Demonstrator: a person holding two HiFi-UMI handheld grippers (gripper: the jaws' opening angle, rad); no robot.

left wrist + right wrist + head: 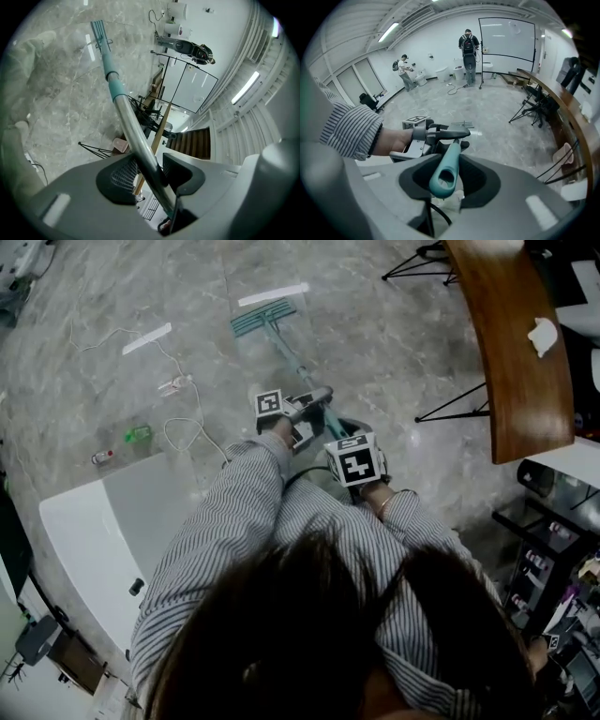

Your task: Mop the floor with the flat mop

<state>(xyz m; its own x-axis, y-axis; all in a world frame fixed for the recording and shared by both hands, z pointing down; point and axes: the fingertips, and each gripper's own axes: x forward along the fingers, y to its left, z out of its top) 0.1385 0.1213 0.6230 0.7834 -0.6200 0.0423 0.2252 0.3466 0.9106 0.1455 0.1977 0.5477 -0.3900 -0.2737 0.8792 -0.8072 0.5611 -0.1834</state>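
While both grippers clamp its pole, the left gripper point(147, 168) shut around the steel shaft and the right gripper point(443, 176) closed on the teal handle end, the flat mop point(264, 317) lies pad-down on the floor point(375, 343) at about twelve o'clock from the person, stretched well ahead. I'd judge the mopping under way but far from finished (no wet sheen or streaks show which stretches are done), with most of the grey marbled stone left. Loose cable point(192, 423) and white tape strips point(147, 337) lie toward ten and eleven o'clock, and a curved wooden table point(511, 352) stands at two o'clock.
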